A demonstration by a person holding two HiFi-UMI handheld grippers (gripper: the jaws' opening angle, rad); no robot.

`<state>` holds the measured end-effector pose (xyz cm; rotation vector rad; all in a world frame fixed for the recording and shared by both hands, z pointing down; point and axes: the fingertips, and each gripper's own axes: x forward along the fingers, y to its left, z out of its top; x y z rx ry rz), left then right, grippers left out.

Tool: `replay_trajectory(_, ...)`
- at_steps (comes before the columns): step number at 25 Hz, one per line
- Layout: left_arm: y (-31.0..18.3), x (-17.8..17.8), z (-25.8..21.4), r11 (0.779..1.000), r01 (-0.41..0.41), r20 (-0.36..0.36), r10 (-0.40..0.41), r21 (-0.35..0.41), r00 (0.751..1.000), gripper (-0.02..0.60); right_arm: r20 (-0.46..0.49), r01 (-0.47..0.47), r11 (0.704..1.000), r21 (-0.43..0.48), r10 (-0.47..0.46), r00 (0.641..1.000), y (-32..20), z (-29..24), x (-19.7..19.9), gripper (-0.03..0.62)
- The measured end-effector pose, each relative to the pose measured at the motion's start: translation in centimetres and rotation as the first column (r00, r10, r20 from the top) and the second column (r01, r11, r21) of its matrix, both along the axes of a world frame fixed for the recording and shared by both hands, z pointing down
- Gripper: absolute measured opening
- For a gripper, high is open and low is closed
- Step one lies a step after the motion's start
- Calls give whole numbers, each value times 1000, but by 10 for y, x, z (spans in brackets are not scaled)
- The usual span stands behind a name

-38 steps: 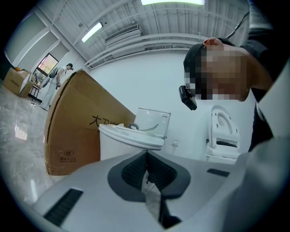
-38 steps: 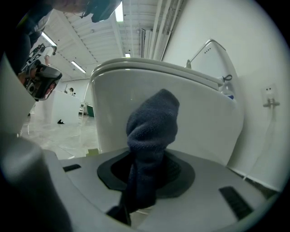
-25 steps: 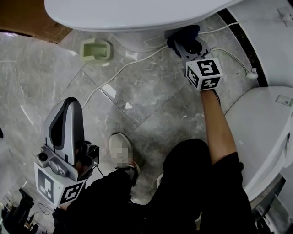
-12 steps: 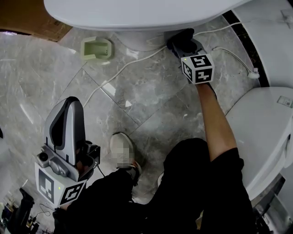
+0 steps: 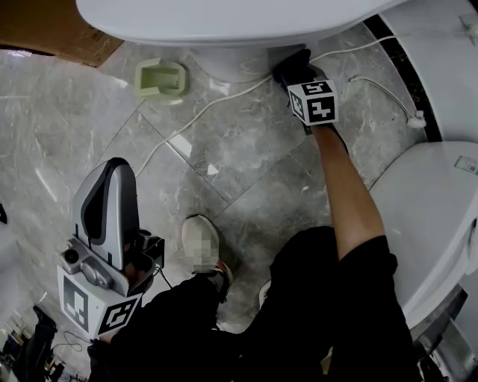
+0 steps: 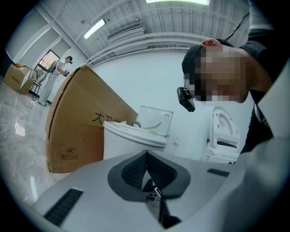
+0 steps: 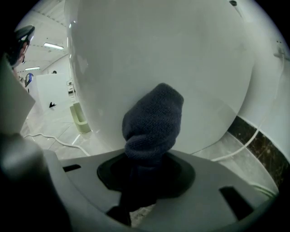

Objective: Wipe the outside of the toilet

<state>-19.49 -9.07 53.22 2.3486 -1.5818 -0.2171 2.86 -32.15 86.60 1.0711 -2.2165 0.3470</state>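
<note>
A white toilet (image 5: 216, 22) fills the top of the head view; its curved base (image 7: 172, 68) fills the right gripper view. My right gripper (image 5: 295, 66) is low at the right side of that base, shut on a dark blue knitted cloth (image 7: 153, 122) whose bunched end lies against the porcelain. The cloth (image 5: 297, 60) shows as a dark lump above the marker cube. My left gripper (image 5: 108, 205) is held back at the lower left, pointing up, jaws shut with nothing between them; its view (image 6: 147, 174) looks at another toilet (image 6: 131, 140) and a carton.
A white cable (image 5: 202, 112) runs across the grey marble floor. A pale green holder (image 5: 160, 79) sits left of the base. A second white toilet (image 5: 433, 224) stands at the right. A cardboard carton (image 5: 45, 30) is at top left. The person's shoe (image 5: 200, 246) and legs fill the bottom.
My right gripper has slid up and left with the cloth, closer under the bowl against the base. The left gripper has stayed put.
</note>
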Motion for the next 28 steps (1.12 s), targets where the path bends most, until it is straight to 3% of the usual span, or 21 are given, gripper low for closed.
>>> replay_trajectory(6, 2, 9, -10, 1000, -9, 1, 9, 29, 1000, 9, -58, 41, 998, 36, -39, 998, 17, -21, 17, 117)
replay_trajectory(13, 5, 30, -15, 998, -37, 14, 36, 46, 999, 10, 92, 10, 967, 256, -34, 995, 29, -141, 37, 117)
replay_trajectory(20, 8, 43, -23, 997, -49, 30, 47, 67, 998, 10, 226, 12, 915, 404, -113, 967, 43, -265, 35, 117)
replay_trajectory(28, 11, 45, -24, 996, -57, 30, 55, 72, 998, 9, 214, 35, 875, 482, -156, 964, 28, -306, 19, 117)
